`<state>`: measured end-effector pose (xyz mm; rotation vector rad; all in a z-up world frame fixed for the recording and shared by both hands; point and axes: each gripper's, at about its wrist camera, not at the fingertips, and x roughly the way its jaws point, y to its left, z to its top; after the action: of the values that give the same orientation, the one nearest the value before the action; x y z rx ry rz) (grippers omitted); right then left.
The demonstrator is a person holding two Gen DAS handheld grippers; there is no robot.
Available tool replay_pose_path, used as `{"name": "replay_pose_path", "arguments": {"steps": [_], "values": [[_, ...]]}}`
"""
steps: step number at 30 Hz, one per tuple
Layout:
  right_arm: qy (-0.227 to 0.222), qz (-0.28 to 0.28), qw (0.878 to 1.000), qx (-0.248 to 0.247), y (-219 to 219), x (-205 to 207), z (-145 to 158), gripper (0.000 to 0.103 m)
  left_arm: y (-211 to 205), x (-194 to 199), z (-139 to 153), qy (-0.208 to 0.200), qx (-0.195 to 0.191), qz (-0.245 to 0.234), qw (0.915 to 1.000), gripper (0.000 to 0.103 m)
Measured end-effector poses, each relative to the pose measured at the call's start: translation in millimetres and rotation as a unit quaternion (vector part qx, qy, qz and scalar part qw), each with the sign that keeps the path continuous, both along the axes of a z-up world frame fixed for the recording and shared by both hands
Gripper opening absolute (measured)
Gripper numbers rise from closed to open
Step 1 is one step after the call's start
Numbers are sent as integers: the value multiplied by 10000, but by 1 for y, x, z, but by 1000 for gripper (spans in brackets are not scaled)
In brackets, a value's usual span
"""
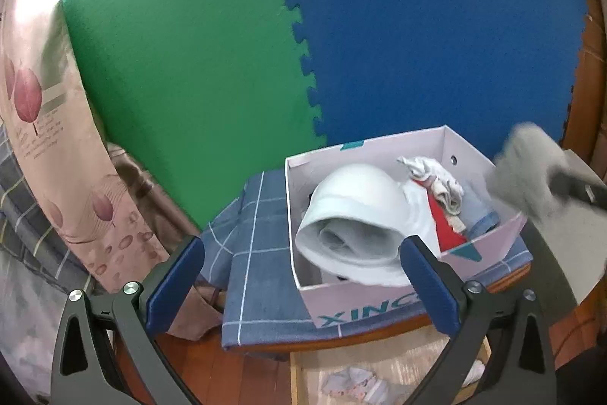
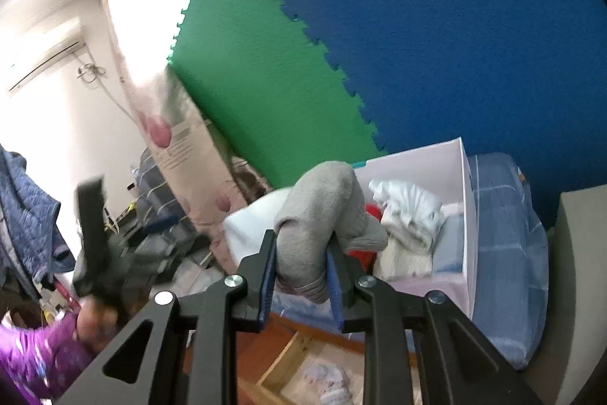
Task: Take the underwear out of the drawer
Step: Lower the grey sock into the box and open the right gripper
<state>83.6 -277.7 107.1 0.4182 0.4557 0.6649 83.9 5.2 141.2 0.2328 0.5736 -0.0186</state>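
Teal capitals "XINC" showing upside down on the near wall of the box (image 1: 364, 306), cut off behind a gripper finger, small lines of print standing on the curtain (image 1: 36, 135) under a red leaf, too blurred for reading

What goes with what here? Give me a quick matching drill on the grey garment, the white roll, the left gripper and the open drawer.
Things:
1. grey garment
2. white roll
3. left gripper
4. open drawer

States or places:
A. below the cabinet top, pale clothes inside
B. jaws apart, nothing between them
C. lying in the pink cardboard box
D. clamped in the right gripper

Pairs: 1-D, 2-C, 3-B, 4-A
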Motion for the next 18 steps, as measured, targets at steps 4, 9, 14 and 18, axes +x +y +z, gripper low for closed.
{"name": "replay_pose_path", "arguments": {"steps": [4,9,14,18], "values": [[231,-178,9991,-299,11,39,0,24,5,-4,-9,75,14,52,10000,103],[695,-382,9946,-675,23,87,-17,24,13,-4,-21,230,-39,120,9997,103],[943,-435,9902,-931,34,111,-29,27,24,-2,-32,369,-171,158,9990,103],[1137,-480,9850,-1208,45,127,-35,28,34,-1,-43,516,-269,213,9981,103]]}}
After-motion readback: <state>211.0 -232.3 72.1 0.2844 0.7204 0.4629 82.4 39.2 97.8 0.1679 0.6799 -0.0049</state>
